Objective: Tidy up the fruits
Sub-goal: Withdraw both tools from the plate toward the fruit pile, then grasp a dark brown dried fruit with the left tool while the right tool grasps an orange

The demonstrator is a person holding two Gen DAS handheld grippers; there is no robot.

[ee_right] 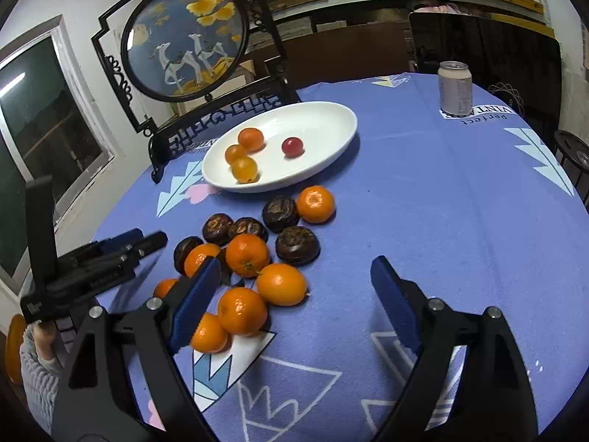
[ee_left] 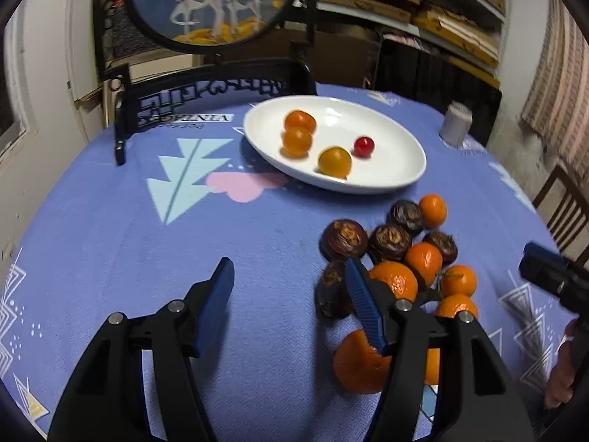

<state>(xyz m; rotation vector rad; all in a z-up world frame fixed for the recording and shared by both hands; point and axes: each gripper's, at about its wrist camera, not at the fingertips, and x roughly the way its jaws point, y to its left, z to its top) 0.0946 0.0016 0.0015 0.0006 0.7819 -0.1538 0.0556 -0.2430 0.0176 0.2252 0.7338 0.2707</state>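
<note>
Blue ribbed pads of the left gripper [ee_left: 291, 287] nearest, parted, gripping nothing; likewise the right gripper [ee_right: 296, 305], spread wide and empty. Just beyond, loose heap of round orange mandarins [ee_right: 243, 309] mixed with dark brown wrinkled fruits [ee_right: 297, 245] on the purple patterned tablecloth [ee_left: 110, 258], many touching. Likely trouble: closing on one nudges a neighbour and sends it rolling toward the table edge; or pinches two at once. Farther off, shallow white oval dish [ee_right: 331, 125] holding three small orange fruits [ee_right: 244, 167] and a small red fruit [ee_right: 292, 146]; a careless drop there risks a roll over the low rim. Farthest, upright grey drink can [ee_right: 455, 88], well apart.
</note>
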